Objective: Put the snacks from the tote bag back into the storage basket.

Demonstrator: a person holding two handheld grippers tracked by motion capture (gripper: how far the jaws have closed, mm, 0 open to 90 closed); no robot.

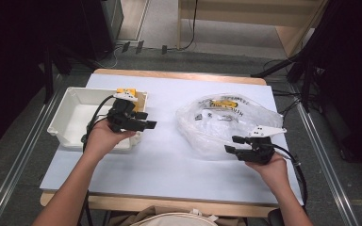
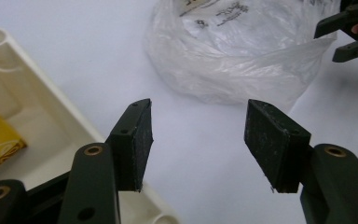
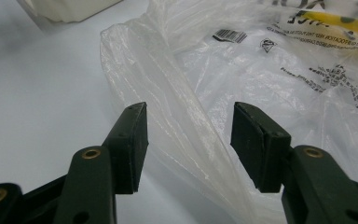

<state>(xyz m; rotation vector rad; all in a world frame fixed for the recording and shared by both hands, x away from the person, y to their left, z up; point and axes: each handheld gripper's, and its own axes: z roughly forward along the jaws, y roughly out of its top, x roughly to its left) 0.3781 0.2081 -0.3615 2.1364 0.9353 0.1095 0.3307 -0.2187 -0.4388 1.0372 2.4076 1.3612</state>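
Lying crumpled on the table, a clear printed plastic bag (image 1: 226, 123).

My left gripper (image 1: 147, 120) and right gripper (image 1: 231, 144) are matte black, with flat dark pads (image 2: 142, 142) and brass-ringed screw holes. A grey three-cornered plate tops each, black cables trail behind, and my forearms are bare.

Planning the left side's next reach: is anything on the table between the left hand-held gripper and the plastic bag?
Nothing visible. The left hand-held gripper, jaws open and empty, looks across bare table straight at the plastic bag. The white bin sits off to its side, out of that path.
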